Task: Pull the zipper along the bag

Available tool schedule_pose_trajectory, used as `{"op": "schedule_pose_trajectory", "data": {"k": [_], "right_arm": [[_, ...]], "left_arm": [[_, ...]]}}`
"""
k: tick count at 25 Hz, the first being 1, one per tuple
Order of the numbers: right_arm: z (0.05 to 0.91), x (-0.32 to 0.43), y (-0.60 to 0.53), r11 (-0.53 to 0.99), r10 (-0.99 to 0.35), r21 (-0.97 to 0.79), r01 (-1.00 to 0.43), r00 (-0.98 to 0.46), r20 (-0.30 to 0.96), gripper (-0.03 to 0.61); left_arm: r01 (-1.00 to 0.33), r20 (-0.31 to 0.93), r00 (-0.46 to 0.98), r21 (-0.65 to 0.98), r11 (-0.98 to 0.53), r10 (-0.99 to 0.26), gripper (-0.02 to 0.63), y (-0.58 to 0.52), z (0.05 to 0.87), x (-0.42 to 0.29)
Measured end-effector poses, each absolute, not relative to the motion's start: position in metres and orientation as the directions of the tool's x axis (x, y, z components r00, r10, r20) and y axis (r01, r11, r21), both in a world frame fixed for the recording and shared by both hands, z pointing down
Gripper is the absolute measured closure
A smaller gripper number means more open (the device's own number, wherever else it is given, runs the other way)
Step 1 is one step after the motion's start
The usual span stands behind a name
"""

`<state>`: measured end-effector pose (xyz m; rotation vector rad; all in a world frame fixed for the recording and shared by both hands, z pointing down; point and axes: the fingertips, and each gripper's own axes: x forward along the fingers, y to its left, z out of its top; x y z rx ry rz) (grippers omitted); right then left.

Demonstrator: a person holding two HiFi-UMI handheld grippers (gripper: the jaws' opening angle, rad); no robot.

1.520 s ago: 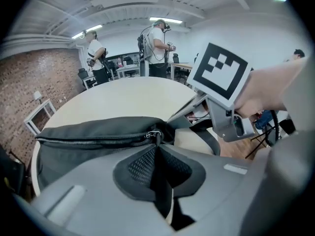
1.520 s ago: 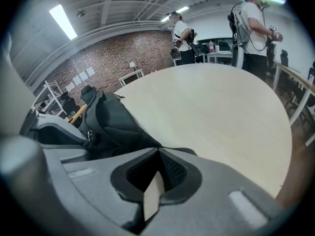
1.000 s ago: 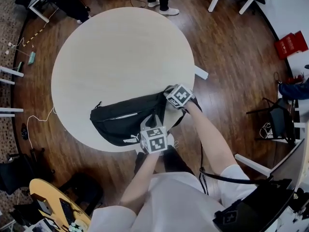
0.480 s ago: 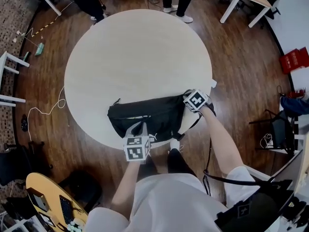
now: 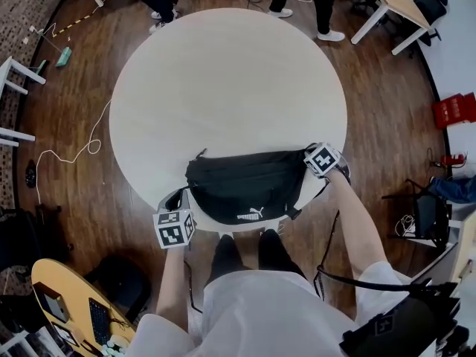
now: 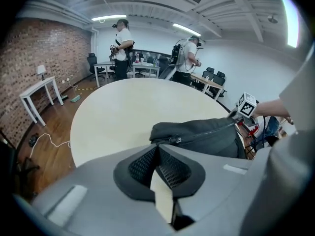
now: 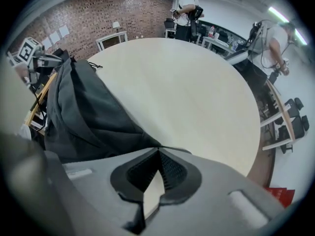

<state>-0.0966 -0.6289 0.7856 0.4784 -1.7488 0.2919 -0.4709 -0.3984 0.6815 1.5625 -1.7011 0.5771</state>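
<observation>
Nearest the wearer, the left gripper (image 6: 157,148) sits at the near-left rim of the round table (image 5: 223,88). Its pads are pressed together at the tips with nothing visible between them. The zipper pull (image 6: 175,140) lies just beyond those tips, at the left end of the black waist bag (image 5: 245,186). The bag rests lengthwise along the table's near edge, slightly right of centre, with its zipper line running along the top toward the right. At the bag's right end the right gripper (image 7: 158,151) is clenched on a pinched corner of the fabric. The slider appears to be at the left end of its run, so the pull is probably finished or nearly so. Risks: the right hold takes only a thin fold, which could slip free under any further tug. The bag lies so close to the rim that a leftward or nearward drag could tip it off the table. The left jaws, if closed on air, would move nothing. Beyond the table stand one person (image 6: 121,45) at far left and a second person (image 6: 187,58) at far right. Count: one bag, one zipper pull, two grippers, one round table, two bystanders.
</observation>
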Motion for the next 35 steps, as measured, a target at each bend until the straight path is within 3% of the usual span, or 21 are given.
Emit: {"op": "schedule_pose_trajectory", "data": {"k": [6, 10, 15, 18, 21, 22, 24, 30, 35], "right_arm": [[0.793, -0.098, -0.616, 0.881, -0.115, 0.039, -0.471, -0.134, 0.984, 0.592], [0.788, -0.103, -0.624, 0.895, -0.162, 0.089, -0.438, -0.132, 0.978, 0.592], [0.792, -0.098, -0.626, 0.855, -0.208, 0.126, -0.503, -0.111, 0.972, 0.592], [0.787, -0.1, -0.629, 0.79, -0.292, 0.136, -0.598, -0.173, 0.941, 0.591], [0.751, -0.091, -0.635, 0.665, -0.44, 0.147, -0.732, -0.224, 0.87, 0.588], [0.736, -0.09, -0.634, 0.629, -0.477, 0.139, -0.765, -0.238, 0.846, 0.523], [0.707, -0.089, -0.624, 0.596, -0.536, 0.127, -0.793, -0.274, 0.799, 0.483], [0.601, -0.098, -0.55, 0.601, -0.684, 0.132, -0.788, -0.421, 0.596, 0.471], [0.513, -0.105, -0.459, 0.618, -0.744, 0.037, -0.785, -0.569, 0.35, 0.469]], "left_arm": [[-0.985, 0.806, 0.005, 0.106, 0.136, -0.592, 0.586, -0.41, 0.728, -0.512], [-0.99, 0.827, 0.011, 0.088, 0.11, -0.562, 0.586, -0.424, 0.752, -0.523], [-0.992, 0.825, 0.004, 0.075, 0.103, -0.566, 0.586, -0.438, 0.765, -0.512], [-0.989, 0.815, 0.045, 0.118, 0.09, -0.577, 0.583, -0.434, 0.76, -0.505], [-0.985, 0.799, 0.087, 0.157, 0.068, -0.595, 0.465, -0.426, 0.746, -0.503], [-0.985, 0.788, 0.09, 0.163, 0.065, -0.609, 0.439, -0.422, 0.739, -0.504], [-0.985, 0.763, 0.085, 0.162, 0.061, -0.641, 0.43, -0.413, 0.723, -0.508], [-0.993, 0.642, 0.075, 0.117, 0.0, -0.763, 0.431, -0.39, 0.642, -0.487], [-0.996, 0.451, 0.066, 0.085, -0.031, -0.89, 0.437, -0.348, 0.541, -0.425]]}}
